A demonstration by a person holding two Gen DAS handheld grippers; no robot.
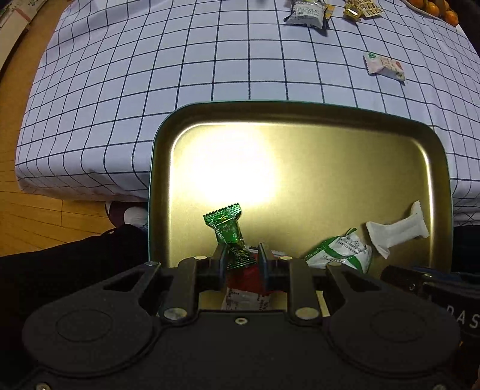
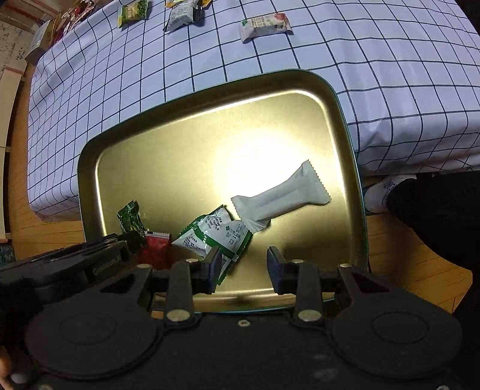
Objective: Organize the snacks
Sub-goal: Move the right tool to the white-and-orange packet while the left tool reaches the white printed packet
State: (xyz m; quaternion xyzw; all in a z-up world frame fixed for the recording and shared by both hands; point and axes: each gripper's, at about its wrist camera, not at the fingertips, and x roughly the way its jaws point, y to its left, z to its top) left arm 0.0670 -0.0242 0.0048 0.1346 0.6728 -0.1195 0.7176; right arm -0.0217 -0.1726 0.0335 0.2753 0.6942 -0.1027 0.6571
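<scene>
A gold metal tray sits at the table's near edge. In it lie a green candy, a red packet, a white-and-green packet and a plain white bar. My left gripper is partly open over the tray; the green candy's lower end lies against its left finger, the red packet under the gap. My right gripper is open and empty, its left finger touching the white-and-green packet.
A blue-checked tablecloth covers the table. More snack packets lie at the far side: a white-pink one, a grey one, a green one. Oranges sit far right. A wooden floor and a person's legs lie below.
</scene>
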